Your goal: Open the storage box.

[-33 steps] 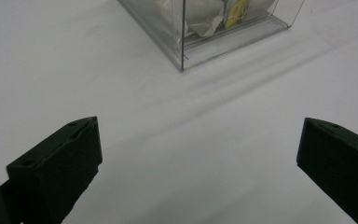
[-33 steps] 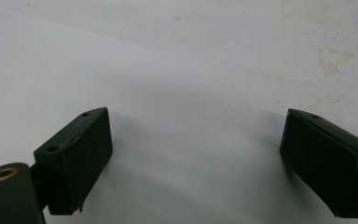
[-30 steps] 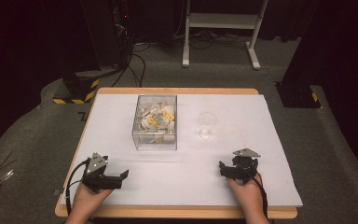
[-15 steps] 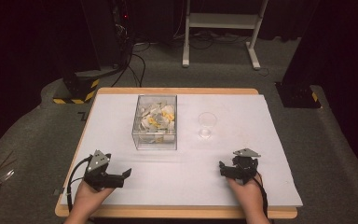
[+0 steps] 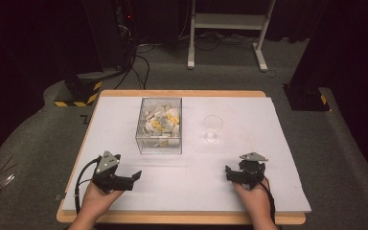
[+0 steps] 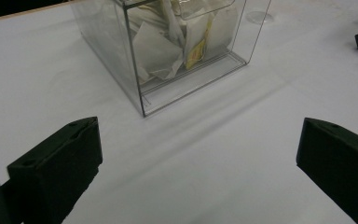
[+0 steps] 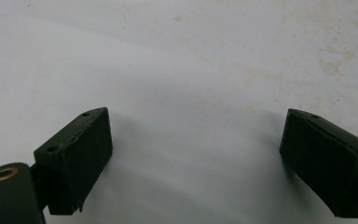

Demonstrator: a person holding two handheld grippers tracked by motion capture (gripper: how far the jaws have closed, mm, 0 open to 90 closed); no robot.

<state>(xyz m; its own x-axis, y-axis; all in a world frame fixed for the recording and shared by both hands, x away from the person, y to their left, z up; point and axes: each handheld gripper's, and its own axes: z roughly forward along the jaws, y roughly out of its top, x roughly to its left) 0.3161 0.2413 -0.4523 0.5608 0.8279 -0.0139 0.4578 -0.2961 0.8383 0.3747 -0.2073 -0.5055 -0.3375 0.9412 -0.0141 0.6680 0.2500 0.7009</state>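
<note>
I hold the left gripper (image 5: 135,176) low over the white table cover (image 5: 191,196) at the near left, and its 2 jaws stand wide apart with nothing between them. In the left gripper view, the clear box (image 6: 168,46) sits ahead of those jaws and slightly toward the left one, near but not touching, one lower corner turned toward me. It is filled with white and yellow paper packets (image 6: 186,37). From the high view the box stands forward and to the right of the left gripper, on the cover.

My right gripper (image 5: 229,172) rests at the near right, grey plate on top, pointing toward the left gripper. In the right gripper view its 2 jaws are spread wide over bare cover, which carries faint brownish stains (image 7: 326,65) ahead of them. Nothing lies between them.

A small clear glass (image 5: 212,128) stands upright just beside the box, on its right, forward and to the left of the right gripper, well apart from it. Its base (image 6: 259,17) shows beyond the box in the left gripper view, where the other gripper's jaw tips reach in at the far right edge.
</note>
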